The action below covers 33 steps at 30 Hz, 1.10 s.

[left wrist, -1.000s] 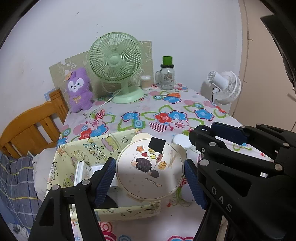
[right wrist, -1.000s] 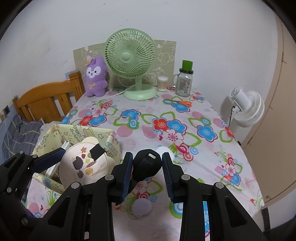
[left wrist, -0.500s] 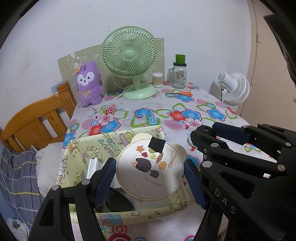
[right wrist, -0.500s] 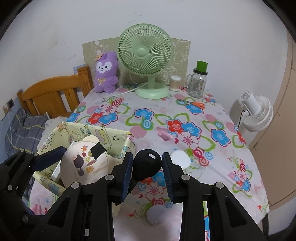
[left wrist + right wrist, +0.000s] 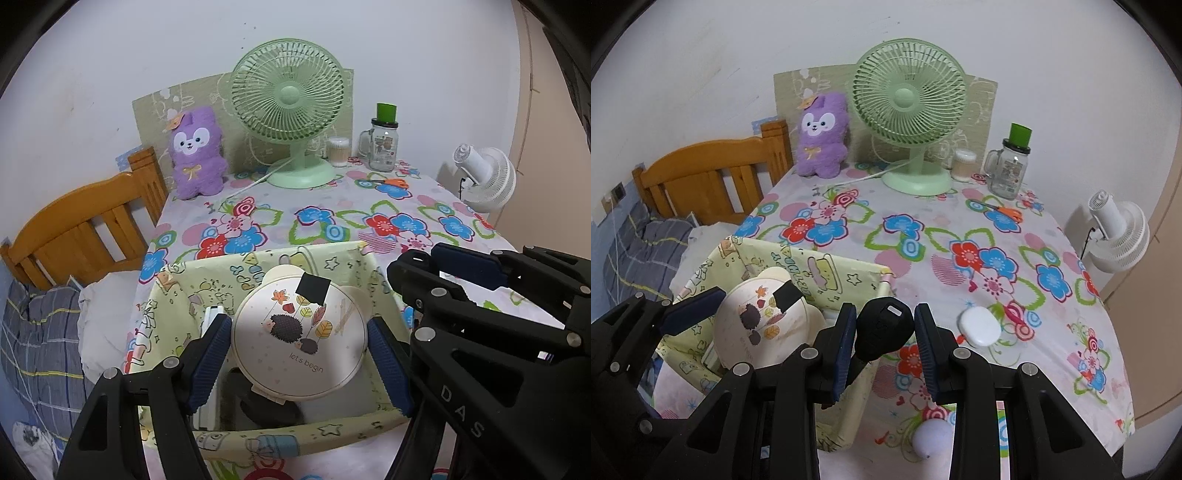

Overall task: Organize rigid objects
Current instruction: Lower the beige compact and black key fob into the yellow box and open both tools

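My left gripper (image 5: 299, 354) is shut on a round cream case with a hedgehog print (image 5: 299, 343) and holds it over the open yellow fabric storage box (image 5: 258, 269). A dark object and a white item lie inside the box. My right gripper (image 5: 885, 332) is shut on a black key-shaped object (image 5: 882, 326), beside the box's right wall (image 5: 846, 273). The left gripper and the case (image 5: 757, 325) also show in the right wrist view. A white oval object (image 5: 979, 326) and a pale round object (image 5: 931, 439) lie on the flowered tablecloth.
A green desk fan (image 5: 908, 107), a purple plush toy (image 5: 822, 133), a glass jar with a green lid (image 5: 1010, 166), a small cup and orange scissors (image 5: 1004, 212) stand at the back. A wooden bed frame (image 5: 709, 177) is to the left, a white fan (image 5: 1119, 232) to the right.
Both grippers have moved left and back from the table, keeping their objects. The storage box now sits more fully under the left gripper, and the right gripper is closer to the box.
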{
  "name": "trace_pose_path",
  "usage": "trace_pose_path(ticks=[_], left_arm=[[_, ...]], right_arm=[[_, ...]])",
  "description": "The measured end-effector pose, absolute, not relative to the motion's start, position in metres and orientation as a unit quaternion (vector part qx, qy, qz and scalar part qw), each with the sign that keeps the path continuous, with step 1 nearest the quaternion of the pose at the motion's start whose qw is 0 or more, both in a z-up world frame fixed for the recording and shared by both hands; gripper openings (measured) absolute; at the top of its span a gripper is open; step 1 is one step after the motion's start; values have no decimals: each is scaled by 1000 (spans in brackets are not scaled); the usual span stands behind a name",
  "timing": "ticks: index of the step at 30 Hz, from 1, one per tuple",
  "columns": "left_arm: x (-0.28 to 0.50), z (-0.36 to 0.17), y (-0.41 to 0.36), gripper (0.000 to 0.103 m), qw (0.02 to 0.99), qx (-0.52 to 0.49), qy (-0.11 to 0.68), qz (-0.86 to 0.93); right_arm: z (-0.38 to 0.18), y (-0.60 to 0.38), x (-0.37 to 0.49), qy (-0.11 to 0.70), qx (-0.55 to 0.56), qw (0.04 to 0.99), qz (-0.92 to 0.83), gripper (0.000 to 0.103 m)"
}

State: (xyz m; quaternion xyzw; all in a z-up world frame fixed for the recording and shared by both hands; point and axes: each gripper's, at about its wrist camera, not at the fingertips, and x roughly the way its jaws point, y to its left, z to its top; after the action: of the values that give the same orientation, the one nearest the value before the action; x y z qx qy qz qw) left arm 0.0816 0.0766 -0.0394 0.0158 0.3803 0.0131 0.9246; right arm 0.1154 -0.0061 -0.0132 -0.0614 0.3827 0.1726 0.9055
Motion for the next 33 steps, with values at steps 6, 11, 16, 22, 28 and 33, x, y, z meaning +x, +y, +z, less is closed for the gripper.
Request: trace_pose_path(ticks=[6,11,16,22,28,33], left_arm=[[85,-43,90,76,923,9,384,24],[89,-49,97,76,920,11,390,32],[92,-56,104,76,917,11,397,40],[95,-63,113,77,912,4,407,47],[93,-70,115,77,909,11,415,44],[94,-80,115,77,904,14,426,41]], right_arm=[[-15,8,120,384,-70,902,182,35],[-17,19,123,385,-76,900,191,35],[-19,29,127,387,-79,897,198,35],[-27,39,129,396,-81,890,212,35],[-38,42,126,423,-64,869,248,35],[-48,44,125,436,-66,863,247,36]])
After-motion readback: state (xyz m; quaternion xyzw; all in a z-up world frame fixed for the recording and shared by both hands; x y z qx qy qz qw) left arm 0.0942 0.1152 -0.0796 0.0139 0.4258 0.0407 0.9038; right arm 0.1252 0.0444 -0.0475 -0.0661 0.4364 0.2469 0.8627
